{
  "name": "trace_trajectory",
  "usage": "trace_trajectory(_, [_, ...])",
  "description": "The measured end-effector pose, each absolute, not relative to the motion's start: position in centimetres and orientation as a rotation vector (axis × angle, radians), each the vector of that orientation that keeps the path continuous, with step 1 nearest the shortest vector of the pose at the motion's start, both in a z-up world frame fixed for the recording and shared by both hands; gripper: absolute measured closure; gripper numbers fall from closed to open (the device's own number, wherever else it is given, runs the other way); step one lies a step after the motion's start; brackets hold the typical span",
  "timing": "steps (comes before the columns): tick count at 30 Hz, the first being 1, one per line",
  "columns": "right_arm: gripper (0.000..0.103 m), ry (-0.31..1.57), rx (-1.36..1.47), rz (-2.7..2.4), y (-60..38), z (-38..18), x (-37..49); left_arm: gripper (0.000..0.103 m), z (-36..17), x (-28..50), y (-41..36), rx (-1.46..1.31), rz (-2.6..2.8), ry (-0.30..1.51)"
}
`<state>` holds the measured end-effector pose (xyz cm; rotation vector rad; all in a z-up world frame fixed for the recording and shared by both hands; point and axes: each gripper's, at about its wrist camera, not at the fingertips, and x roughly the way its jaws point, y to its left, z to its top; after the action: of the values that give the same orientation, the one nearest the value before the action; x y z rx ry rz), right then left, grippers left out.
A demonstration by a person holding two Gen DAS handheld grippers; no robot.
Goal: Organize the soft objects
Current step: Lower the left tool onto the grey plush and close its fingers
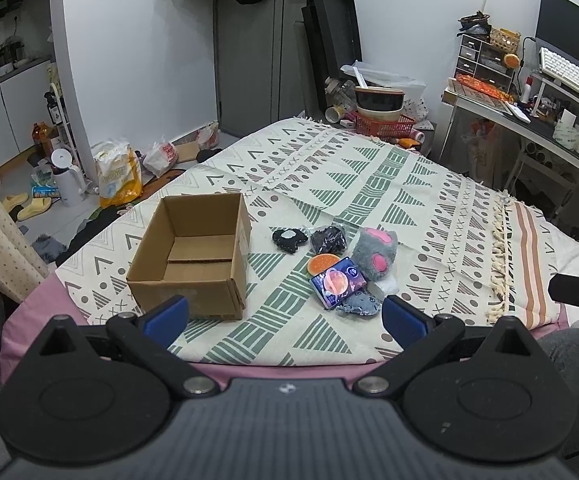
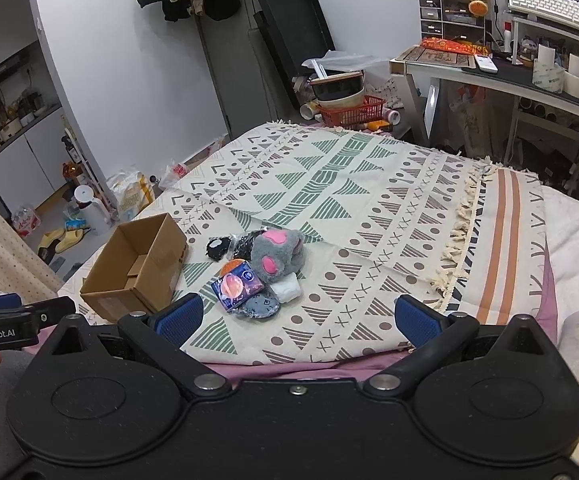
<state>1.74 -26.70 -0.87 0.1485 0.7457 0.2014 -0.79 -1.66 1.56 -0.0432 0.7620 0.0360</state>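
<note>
Beside square cardboard box, fuzzy grey plush.

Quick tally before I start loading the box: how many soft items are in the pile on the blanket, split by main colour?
Black: 2, the black patch with a white centre and the black bundle in clear wrap
Grey: 2, the grey plush paw and the grey-blue fabric piece
Orange: 1, the orange round piece
Purple: 1, the purple packet
White: 1, the white pad
Total: 7, all outside the cardboard box
</note>
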Motion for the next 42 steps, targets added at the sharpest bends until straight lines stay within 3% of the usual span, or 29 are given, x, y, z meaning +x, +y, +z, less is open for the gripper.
trace_trajectory(28, [0.0,0.804,0.335,0.251,-29.5,-7.0,10.2,0.004,-3.0,6.9,-4.1,-0.11,0.026,0.73])
trace_trajectory(34, [0.007,0.802,0.379,0.264,-29.9,-8.1,12.2,0.01,-3.7,9.1,-5.2,-0.105,0.001,0.725])
trace_trajectory(42, [0.029,0.834,0.463,0.241,-30.5,-10.2,15.1,0.023,-4.8,12.3,-7.1,-0.101,-0.039,0.745])
